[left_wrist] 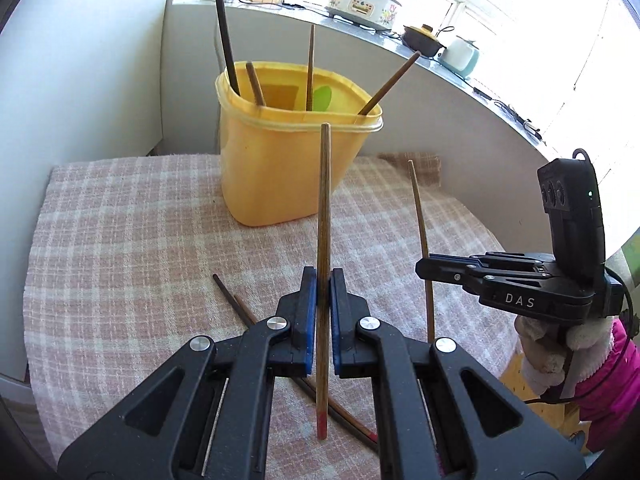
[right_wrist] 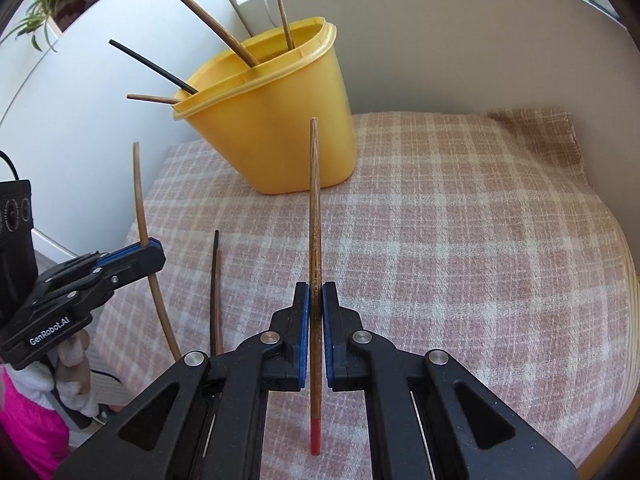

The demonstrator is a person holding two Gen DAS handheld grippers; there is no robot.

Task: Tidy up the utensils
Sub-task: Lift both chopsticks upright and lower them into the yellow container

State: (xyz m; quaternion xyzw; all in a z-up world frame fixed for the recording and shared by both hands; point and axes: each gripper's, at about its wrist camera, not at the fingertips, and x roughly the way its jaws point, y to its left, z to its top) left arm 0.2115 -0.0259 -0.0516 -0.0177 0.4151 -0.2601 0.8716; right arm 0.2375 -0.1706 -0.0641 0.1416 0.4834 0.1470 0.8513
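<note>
A yellow plastic bin [left_wrist: 280,168] stands on the checked cloth and holds several chopsticks; it also shows in the right wrist view [right_wrist: 280,128]. My left gripper [left_wrist: 323,292] is shut on a brown red-tipped chopstick [left_wrist: 323,220], held upright above the cloth in front of the bin. My right gripper [right_wrist: 316,300] is shut on another red-tipped chopstick [right_wrist: 315,208], also upright. In the left view the right gripper [left_wrist: 430,270] is at the right with its chopstick [left_wrist: 418,208]. In the right view the left gripper [right_wrist: 150,250] is at the left. Two chopsticks [right_wrist: 216,280] lie on the cloth.
The pink checked cloth [right_wrist: 460,240] covers the table. White walls [left_wrist: 100,80] close in behind and left of the bin. A counter with a cooker [left_wrist: 362,4] and pots runs behind. The cloth's right edge [right_wrist: 624,272] drops off.
</note>
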